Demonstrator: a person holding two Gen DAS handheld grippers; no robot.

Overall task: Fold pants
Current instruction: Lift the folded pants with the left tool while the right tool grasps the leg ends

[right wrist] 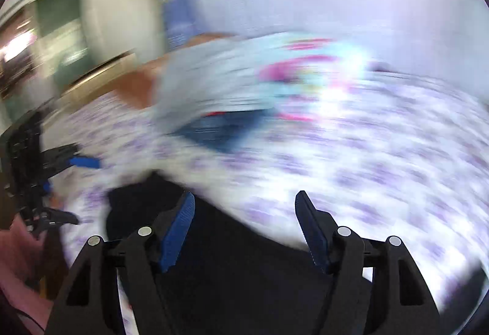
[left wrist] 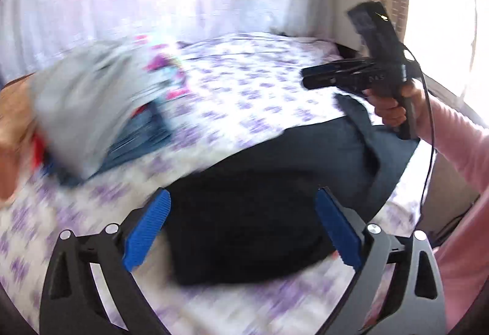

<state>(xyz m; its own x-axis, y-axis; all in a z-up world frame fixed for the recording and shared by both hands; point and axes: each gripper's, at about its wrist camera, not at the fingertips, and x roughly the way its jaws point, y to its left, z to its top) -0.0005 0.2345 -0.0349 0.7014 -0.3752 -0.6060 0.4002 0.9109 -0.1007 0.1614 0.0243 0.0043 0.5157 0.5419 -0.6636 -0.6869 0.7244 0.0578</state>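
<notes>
Dark navy pants (left wrist: 259,212) lie folded in a block on the bed with the purple-flowered sheet (left wrist: 259,96). My left gripper (left wrist: 241,203) is open and empty, hovering over the near end of the pants. The right gripper (left wrist: 308,79) shows in the left wrist view, held in a hand above the far right end of the pants; its jaws look empty. In the right wrist view the right gripper (right wrist: 244,206) is open over the dark pants (right wrist: 244,267). The left gripper (right wrist: 82,162) shows at the left edge there. Both views are motion-blurred.
A pile of other clothes, grey, light blue and denim (left wrist: 101,108), lies at the left of the bed; it also shows in the right wrist view (right wrist: 238,90). A curtain and bright window (left wrist: 428,14) are at the right. The bed's right edge (left wrist: 406,203) drops off near the pants.
</notes>
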